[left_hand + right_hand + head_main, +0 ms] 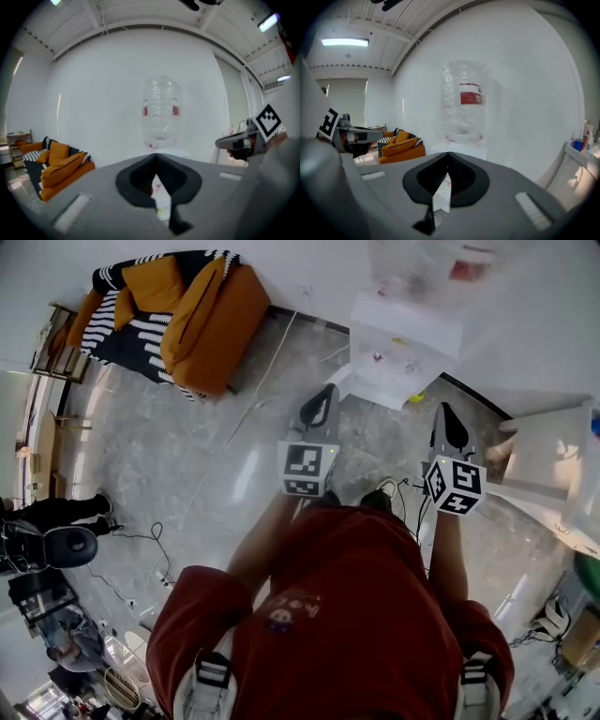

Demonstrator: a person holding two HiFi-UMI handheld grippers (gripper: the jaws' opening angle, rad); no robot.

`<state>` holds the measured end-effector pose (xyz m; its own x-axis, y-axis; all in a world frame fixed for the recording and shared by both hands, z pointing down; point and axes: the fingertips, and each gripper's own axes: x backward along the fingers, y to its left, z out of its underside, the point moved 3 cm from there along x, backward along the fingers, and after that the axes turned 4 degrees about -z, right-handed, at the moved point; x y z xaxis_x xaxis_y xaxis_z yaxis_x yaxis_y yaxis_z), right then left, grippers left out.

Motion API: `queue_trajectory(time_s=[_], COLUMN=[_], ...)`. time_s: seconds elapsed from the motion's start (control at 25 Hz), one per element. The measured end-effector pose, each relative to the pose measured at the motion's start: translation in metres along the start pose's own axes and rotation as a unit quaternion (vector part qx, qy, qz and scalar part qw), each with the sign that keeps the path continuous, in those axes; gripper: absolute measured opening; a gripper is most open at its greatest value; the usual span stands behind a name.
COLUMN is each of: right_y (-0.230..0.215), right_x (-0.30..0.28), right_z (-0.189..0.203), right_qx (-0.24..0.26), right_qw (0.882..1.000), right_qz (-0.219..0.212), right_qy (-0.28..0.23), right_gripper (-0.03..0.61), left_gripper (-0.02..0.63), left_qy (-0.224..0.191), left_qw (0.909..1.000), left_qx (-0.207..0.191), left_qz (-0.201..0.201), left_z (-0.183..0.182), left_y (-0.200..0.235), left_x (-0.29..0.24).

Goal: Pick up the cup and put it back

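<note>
The person wears a dark red shirt (356, 615) with a little picture (281, 615) on the front. Two pale grey straps (214, 681) with black buckles go over the shoulders, and dark shoes (377, 501) peek out past the shirt. The left gripper (326, 395) and the right gripper (446, 413) are grey, long and pointy, each with a cube (307, 468) covered in black and white squares, and close up each one is smooth grey with a black hollow (136, 183) scooped out of the middle.
</note>
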<state>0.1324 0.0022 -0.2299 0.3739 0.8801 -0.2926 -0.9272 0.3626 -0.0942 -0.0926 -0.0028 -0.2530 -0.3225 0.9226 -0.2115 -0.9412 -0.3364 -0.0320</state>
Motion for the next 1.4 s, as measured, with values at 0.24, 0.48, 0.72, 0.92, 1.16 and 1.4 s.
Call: queue_trajectory(time_s=[0.24,0.48,0.72,0.92,1.16,1.4], right_y=[-0.005,-0.014,-0.010,0.011,0.026,0.013], right_x=[-0.012,-0.043,-0.068,-0.088,-0.101,-0.132], right_z=[0.012,0.048,0.088,0.133,0.192,0.265], right_qx=[-0.004,0.002,0.022,0.018,0.005,-0.048], right_qw=[0.999,0.997,0.992,0.992,0.994,0.993], right_qz=[-0.030,-0.076,-0.104,-0.085,-0.036,0.024], right_qy=[0.010,0.034,0.066,0.090,0.099,0.104], right_gripper=[0.000,0.000,0.000,0.000,0.000,0.000], left_gripper=[0.000,0.000,0.000,0.000,0.000,0.000], left_qy=[0.011,0.029,0.050,0.070,0.063,0.039], left_qw=[0.9998,0.9990,0.9978,0.9962,0.9972,0.9975], left_qx=[0.001,0.025,0.039,0.051,0.029,0.018], left_qz=[-0.017,-0.022,-0.020,-0.006,0.027,0.057], left_z=[0.008,0.036,0.082,0.132,0.194,0.265], left_y=[-0.009,-0.024,-0.028,0.000,0.025,0.045], left_x=[-0.006,-0.026,-0.043,-0.049,-0.055,-0.074])
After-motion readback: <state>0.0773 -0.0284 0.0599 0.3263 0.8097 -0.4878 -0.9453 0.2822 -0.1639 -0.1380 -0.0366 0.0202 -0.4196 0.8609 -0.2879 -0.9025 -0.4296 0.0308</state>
